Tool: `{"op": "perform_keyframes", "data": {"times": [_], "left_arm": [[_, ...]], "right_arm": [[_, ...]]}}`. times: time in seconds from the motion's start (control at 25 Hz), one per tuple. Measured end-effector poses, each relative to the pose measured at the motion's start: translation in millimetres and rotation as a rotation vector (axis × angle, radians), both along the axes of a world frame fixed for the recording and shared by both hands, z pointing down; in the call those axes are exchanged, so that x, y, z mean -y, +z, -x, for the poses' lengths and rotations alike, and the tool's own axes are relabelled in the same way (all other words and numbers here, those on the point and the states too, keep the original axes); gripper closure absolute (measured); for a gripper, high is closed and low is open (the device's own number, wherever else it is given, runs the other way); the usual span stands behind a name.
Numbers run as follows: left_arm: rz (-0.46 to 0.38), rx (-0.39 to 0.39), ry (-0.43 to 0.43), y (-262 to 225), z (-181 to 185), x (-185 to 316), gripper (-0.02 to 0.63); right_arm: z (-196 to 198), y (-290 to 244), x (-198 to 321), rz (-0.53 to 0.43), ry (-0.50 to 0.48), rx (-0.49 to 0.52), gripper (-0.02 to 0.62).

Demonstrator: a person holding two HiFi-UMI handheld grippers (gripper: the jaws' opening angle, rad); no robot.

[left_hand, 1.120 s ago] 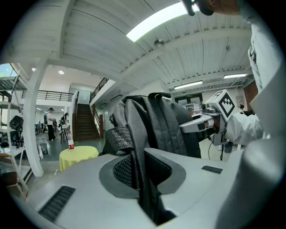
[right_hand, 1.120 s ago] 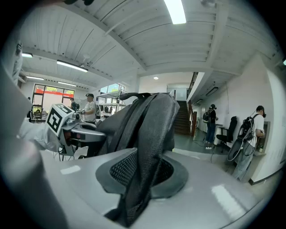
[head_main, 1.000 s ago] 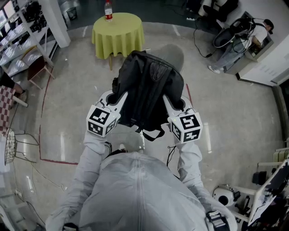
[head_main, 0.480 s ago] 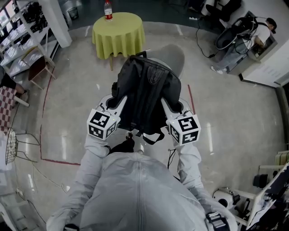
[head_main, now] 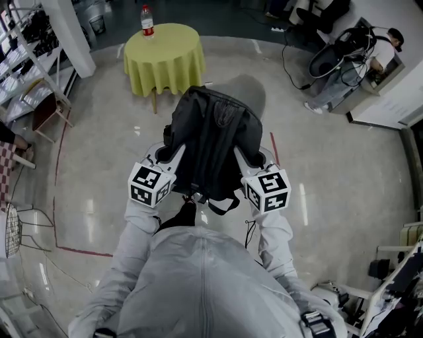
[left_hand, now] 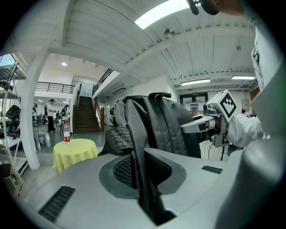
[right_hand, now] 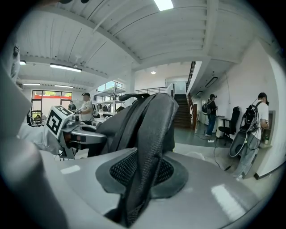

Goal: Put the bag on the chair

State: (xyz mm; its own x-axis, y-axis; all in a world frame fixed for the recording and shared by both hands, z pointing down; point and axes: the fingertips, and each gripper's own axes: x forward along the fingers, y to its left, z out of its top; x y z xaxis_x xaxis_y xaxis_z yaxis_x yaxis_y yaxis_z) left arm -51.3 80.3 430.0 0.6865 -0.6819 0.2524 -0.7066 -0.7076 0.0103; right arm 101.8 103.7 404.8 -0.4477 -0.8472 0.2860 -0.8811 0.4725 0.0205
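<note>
Head view: a black bag [head_main: 211,142] hangs in the air between the two grippers, in front of the person's chest and above the shiny floor [head_main: 99,152].
The left gripper [head_main: 170,150] is pinched on a dark webbing strap [left_hand: 136,147] at the bag's left side; the left gripper view shows the strap running down between the jaws, which are nearly together on it. The right gripper [head_main: 250,157] is clamped on a wider mesh-padded shoulder strap [right_hand: 149,147], its jaws standing a little further apart around the padding. The bag stands upright, its top handle pointing away from the person and loose strap ends dangling below. Beyond it stands a round table [head_main: 165,56] under a yellow-green cloth, with a bottle [head_main: 146,20] on top, well apart from the bag.
</note>
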Motion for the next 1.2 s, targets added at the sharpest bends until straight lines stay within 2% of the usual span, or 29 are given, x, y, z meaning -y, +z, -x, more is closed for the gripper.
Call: {"op": "perform_keyframes", "data": {"times": [0.24,0.6,0.92,1.2], "left_arm": [[0.022,-0.007,0.020,10.6,-15.8,79.4,0.566],[0.098,-0.005,0.055,37.2,-33.8,198.5,0.566],[0.190,-0.003,0.051,66.6,-37.5,280.7,0.566],[0.328,0.036,0.015,129.8,-52.9,331.9,0.566]], "right_arm": [[-15.2,11.2,78.3,0.027,0.026,-0.001,0.514],[-29.5,37.6,200.5,0.093,0.033,-0.009,0.514],[-31.8,64.4,283.9,0.151,0.022,-0.042,0.515],[-47.4,125.1,343.0,0.275,-0.007,-0.047,0.515]]}}
